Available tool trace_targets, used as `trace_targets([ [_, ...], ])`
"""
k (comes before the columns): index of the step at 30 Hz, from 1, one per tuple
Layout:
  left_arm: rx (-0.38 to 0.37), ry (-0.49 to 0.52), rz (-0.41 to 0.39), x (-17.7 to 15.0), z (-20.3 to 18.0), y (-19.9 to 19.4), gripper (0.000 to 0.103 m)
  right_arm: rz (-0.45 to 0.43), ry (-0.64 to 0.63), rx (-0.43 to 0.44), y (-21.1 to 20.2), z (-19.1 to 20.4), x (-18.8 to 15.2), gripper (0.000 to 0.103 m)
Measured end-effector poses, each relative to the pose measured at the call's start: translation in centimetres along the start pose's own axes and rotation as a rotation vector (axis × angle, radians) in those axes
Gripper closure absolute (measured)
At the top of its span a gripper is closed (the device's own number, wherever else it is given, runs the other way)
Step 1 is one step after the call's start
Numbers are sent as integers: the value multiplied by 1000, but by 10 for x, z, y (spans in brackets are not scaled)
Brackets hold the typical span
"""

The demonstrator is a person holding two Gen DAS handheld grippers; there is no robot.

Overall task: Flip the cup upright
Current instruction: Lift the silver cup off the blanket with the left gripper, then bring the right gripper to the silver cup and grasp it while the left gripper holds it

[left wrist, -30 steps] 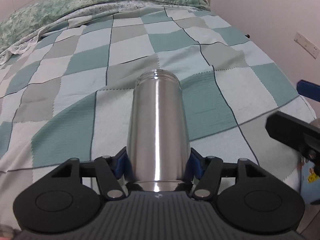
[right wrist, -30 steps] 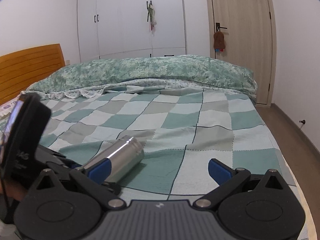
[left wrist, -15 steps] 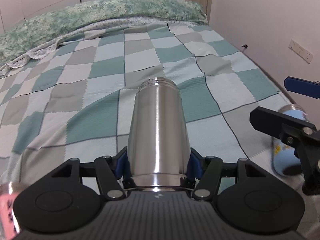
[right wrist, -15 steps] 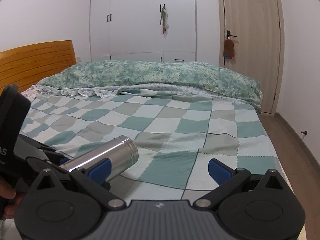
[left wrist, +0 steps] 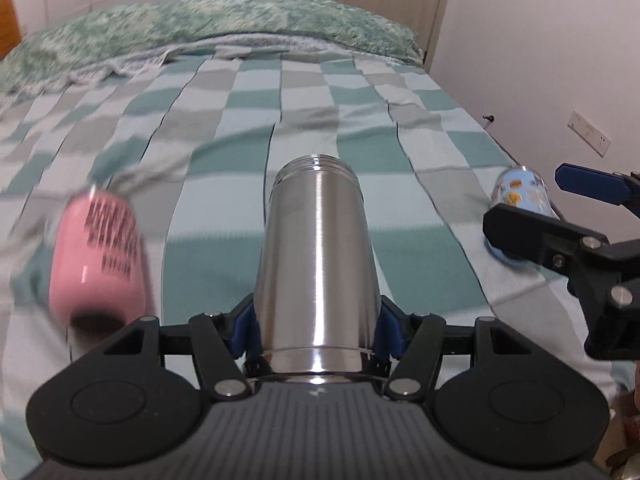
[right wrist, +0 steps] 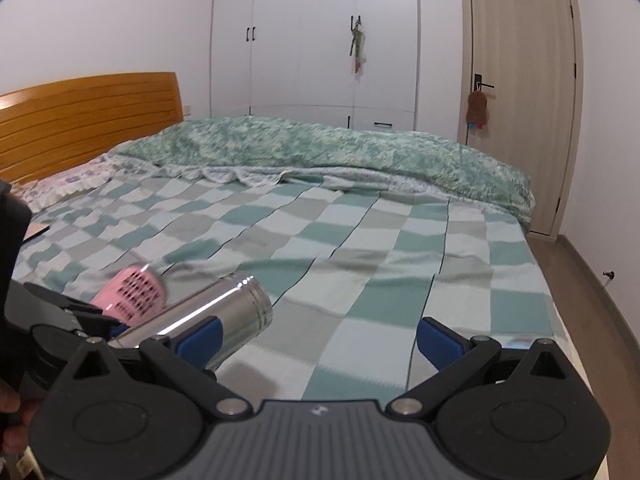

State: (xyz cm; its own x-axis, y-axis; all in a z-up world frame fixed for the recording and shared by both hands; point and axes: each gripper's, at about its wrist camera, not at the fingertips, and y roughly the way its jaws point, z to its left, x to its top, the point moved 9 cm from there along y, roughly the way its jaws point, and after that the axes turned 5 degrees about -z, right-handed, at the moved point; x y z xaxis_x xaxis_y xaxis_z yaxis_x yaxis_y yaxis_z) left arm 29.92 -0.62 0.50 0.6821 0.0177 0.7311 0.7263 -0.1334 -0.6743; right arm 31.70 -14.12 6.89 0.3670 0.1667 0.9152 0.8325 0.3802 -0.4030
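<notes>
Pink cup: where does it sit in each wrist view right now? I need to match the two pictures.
Left wrist: pink cup at left, lying on the checked blanket, blurred, left of the steel cup.
Right wrist: pink cup at lower left, just behind the steel cup.
Shared landmark: the steel cup, clamped in the left gripper.

both wrist views low over bed (left wrist: 304, 92), facing wardrobe (right wrist: 312, 36)

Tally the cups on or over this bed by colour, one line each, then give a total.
Steel: 1, the steel cup, clamped in the left gripper.
Pink: 1, the pink cup, lying on the checked blanket.
Blue printed: 1, the blue printed cup, behind the open right gripper.
Total: 3
</notes>
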Motion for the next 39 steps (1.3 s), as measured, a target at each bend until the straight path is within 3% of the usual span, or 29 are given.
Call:
trace_targets([
  [10,24,-124,-42,-69,1,-32,40,46,4,13,-48,32,-48,0],
  [18,9,-128,-21,-98,-13,-23,40,79,17,-21,-59,30,-72,0],
  [22,6,-105,-15,-98,-15,-21,38,86,20,-30,-60,29,-76,0],
  [24,-18,-103,-12,-96,-16,-24,20,89,23,-35,-59,29,-76,0],
  [25,-30,-106,-19,-95,-16,-27,5,90,27,-36,-60,29,-77,0],
  [26,-38,-101,-34,-93,-15,-32,0,90,30,-37,-61,29,-76,0],
  [35,-34,0,-119,-67,21,-74,0,73,30,-42,-65,43,-56,0],
  [39,5,36,-140,-55,52,-81,0,94,19,-35,-53,61,-54,0],
])
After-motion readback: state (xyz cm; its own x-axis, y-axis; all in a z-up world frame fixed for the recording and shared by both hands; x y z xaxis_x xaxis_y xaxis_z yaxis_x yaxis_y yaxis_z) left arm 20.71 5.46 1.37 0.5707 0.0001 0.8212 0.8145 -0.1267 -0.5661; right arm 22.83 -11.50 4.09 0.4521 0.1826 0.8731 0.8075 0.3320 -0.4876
